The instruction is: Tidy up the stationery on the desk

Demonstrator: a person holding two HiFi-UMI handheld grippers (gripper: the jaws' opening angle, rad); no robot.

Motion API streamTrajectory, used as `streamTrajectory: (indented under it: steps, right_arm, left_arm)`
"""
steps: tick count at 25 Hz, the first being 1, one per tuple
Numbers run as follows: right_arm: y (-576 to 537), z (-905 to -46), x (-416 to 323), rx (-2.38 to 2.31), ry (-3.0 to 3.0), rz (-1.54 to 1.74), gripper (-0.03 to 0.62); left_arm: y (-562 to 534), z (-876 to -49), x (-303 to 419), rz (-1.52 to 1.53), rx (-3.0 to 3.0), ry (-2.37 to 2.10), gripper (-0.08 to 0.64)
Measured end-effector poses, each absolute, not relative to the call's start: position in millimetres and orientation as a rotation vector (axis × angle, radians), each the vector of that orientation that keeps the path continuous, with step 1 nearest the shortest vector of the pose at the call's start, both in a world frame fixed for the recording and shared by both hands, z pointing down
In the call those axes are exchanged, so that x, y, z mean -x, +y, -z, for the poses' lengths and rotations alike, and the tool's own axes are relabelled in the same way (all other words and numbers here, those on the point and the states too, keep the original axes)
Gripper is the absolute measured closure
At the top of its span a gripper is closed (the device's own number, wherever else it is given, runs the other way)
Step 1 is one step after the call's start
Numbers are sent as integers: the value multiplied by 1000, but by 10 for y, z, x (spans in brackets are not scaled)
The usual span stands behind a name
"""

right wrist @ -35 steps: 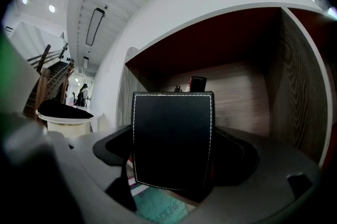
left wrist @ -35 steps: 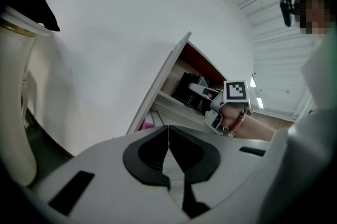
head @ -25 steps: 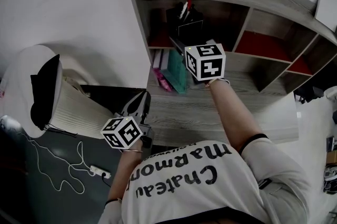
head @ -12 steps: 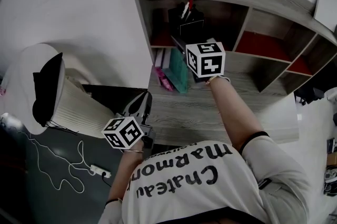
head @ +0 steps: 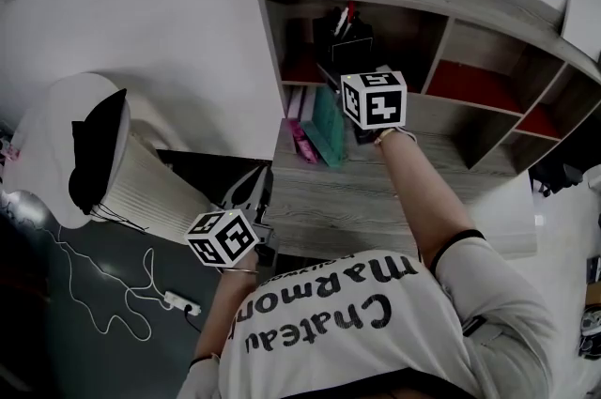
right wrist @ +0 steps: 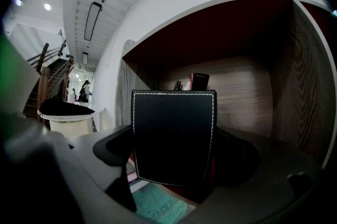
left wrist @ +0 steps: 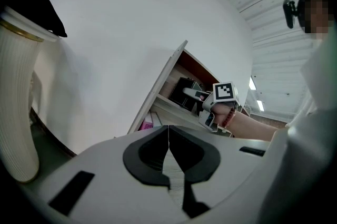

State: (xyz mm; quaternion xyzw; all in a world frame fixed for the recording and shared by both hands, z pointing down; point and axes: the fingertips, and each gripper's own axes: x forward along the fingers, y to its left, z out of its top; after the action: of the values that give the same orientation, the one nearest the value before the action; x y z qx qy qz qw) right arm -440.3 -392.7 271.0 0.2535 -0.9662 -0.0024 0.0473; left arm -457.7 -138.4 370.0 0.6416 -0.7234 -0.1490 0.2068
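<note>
Pen holder (right wrist: 174, 123), black with pale stitching, stands upright between my right claw's (right wrist: 176, 157) jaws, which press on its two sides. I judge the upright grip is meant to keep the pens (right wrist: 199, 80) poking from its top from spilling. Around the claw is a shelf (right wrist: 305, 86) compartment with its wooden back wall ahead, likely the holder's intended home. Just below the jaws a teal book (right wrist: 158, 207) shows. I cannot tell whether the holder rests on the compartment floor. My left claw (left wrist: 168, 136) is pressed together on nothing, well apart from the right claw and out of its way.
</note>
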Motion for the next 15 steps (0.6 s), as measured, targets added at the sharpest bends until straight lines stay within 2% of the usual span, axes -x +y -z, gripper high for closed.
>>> streamTrajectory:
  steps: [7, 15]
  right_arm:
    - [-3927, -2952, 4405, -742, -2839, 5, 160]
    - [-3750, -2831, 4221, -777, -2915, -74, 160]
  left_arm:
    - [-1239, -3657, 4600, 428, -1775, -2037, 543]
    - [-1096, -3648, 4605, 435, -1775, -2038, 543]
